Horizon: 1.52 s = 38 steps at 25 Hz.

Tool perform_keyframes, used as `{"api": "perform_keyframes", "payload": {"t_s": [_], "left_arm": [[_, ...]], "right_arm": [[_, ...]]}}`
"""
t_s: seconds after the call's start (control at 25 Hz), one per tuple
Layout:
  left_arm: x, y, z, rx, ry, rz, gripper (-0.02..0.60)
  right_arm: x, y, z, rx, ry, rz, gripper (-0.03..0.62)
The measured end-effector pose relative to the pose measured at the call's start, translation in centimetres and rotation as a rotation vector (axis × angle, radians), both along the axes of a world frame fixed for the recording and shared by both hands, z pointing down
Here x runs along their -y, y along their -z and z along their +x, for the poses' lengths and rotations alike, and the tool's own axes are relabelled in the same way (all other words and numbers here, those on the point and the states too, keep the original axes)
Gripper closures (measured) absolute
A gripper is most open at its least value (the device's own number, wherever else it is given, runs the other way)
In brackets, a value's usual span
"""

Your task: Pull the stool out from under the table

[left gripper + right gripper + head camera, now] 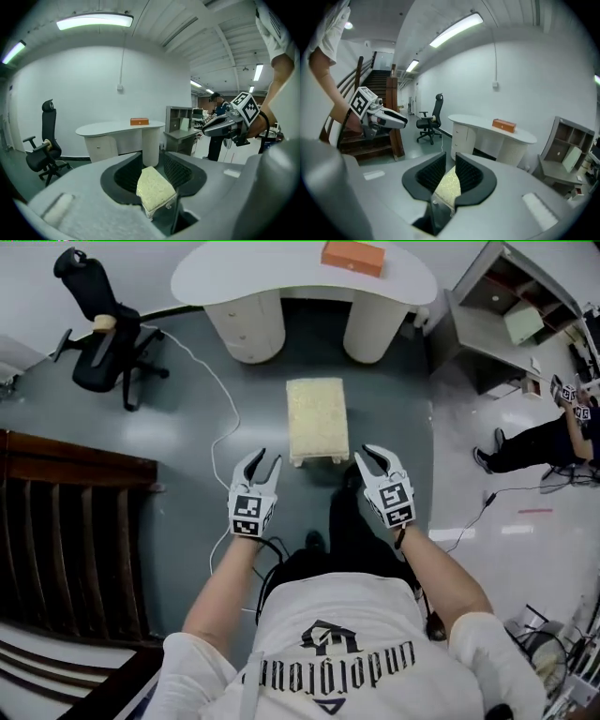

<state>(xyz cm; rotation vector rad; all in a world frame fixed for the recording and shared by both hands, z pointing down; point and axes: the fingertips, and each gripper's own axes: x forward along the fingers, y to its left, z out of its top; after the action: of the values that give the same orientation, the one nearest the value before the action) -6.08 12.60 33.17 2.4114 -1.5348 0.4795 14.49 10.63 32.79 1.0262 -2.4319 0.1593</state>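
Stool (317, 420) sits on open floor, already clear of the table (234, 273), its near end between our two grippers. Left gripper (264, 457) has jaws part-open and empty; right gripper (371, 454) is down to a narrow gap, also empty; neither touches the stool. Our read: small and light, soft padded top over a stiff frame, short legs, so it should slide easily on the smooth floor. We'd grab the near seat edge or a leg, not the cushion. Text: shirt (328, 634) print looks like "underground", upside down; orange box (352, 256) has nothing legible.
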Motion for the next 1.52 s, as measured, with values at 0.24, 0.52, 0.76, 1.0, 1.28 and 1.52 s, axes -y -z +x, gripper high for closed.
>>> {"api": "perform_keyframes", "payload": {"t_s": [0.24,0.52,0.76,1.0,1.28,1.52], "left_arm": [[-4.3,11.7,2.3,-0.059,-0.044,0.102,0.517],[-7.3,19.8,3.5,-0.094,-0.038,0.200,0.572],[-10.6,22.9,6.7,-0.119,0.007,0.207,0.572],[-15.1,23.5,11.1,-0.161,0.084,0.151,0.574],[-20.8,25.2,17.9,-0.207,0.088,0.139,0.574],[-25.5,26.7,22.2,-0.220,0.080,0.175,0.574]], "right_arm": [[-4.1,12.3,1.2,-0.051,0.122,0.172,0.582],[-6.8,18.6,3.5,0.003,0.156,0.217,0.591],[-9.6,22.8,7.5,0.106,0.142,0.203,0.591],[-14.3,23.3,12.0,0.160,0.204,0.140,0.592],[-19.7,24.5,17.6,0.192,0.254,0.115,0.592],[-24.3,25.1,22.2,0.204,0.251,0.125,0.592]]}}
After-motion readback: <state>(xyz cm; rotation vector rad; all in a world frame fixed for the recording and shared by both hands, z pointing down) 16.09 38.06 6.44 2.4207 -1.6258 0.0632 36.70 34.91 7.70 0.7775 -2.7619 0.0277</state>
